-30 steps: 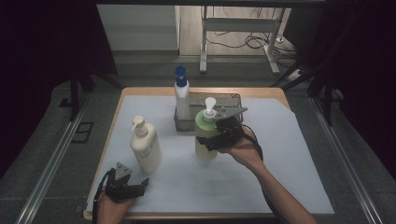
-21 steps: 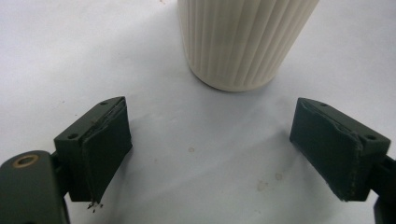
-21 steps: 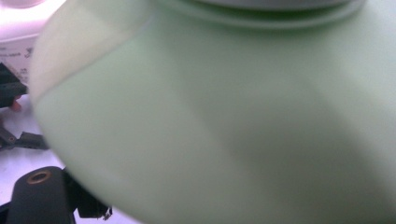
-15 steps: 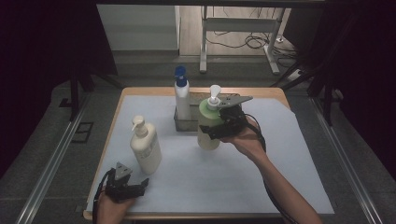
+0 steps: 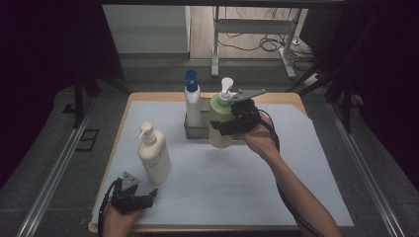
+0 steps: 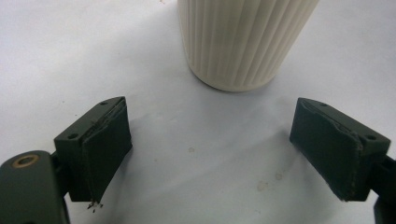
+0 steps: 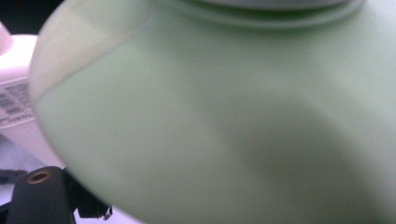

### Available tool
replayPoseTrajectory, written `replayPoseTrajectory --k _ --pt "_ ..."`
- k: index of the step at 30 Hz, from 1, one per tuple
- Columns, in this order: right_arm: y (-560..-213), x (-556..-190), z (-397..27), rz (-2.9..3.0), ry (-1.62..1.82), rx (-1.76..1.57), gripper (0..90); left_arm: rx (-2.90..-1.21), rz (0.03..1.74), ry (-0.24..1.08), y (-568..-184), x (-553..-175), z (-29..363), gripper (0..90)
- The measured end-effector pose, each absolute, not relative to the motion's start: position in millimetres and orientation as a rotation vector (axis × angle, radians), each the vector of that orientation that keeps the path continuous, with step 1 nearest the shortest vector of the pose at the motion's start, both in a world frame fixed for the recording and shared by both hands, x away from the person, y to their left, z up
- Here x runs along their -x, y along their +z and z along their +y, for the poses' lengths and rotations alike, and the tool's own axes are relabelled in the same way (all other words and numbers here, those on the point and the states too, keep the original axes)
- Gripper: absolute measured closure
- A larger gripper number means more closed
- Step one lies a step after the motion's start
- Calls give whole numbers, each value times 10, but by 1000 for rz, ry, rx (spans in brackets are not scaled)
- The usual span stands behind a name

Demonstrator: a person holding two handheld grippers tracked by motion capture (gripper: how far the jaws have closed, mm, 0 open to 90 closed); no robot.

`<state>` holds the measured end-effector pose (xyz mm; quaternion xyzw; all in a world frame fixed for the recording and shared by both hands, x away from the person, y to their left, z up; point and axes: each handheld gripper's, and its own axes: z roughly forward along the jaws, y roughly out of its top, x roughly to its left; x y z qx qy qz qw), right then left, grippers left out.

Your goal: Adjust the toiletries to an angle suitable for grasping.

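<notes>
My right gripper (image 5: 228,123) is shut on a pale green pump bottle (image 5: 220,129) and holds it above the table, right beside the dark bin (image 5: 190,132). In the right gripper view the green bottle (image 7: 224,121) is pressed close against the lens. A white bottle with a blue cap (image 5: 192,102) stands upright in the bin. A cream ribbed pump bottle (image 5: 154,157) stands on the white mat at the left. My left gripper (image 5: 143,197) rests near the front left corner, open, its jaws wide apart with the cream bottle's base (image 6: 240,42) just ahead of them.
A white mat (image 5: 232,182) covers most of the wooden table (image 5: 148,96). A white labelled bottle (image 7: 16,107) shows at the left edge of the right gripper view. Metal rails run along both sides of the table, and a desk frame stands beyond it.
My right gripper has lifted the green bottle and carried it up and back toward the bin. The left gripper has stayed still.
</notes>
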<state>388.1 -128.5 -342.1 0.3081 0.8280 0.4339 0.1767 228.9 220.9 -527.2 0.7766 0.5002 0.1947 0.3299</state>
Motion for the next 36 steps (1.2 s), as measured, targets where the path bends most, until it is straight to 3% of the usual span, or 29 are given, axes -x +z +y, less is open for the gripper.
replayPoseTrajectory --k 36 --pt "-3460 -4424 -1202 2182 1167 -1058 131 -2035 1310 504 -5269 -2287 2211 122"
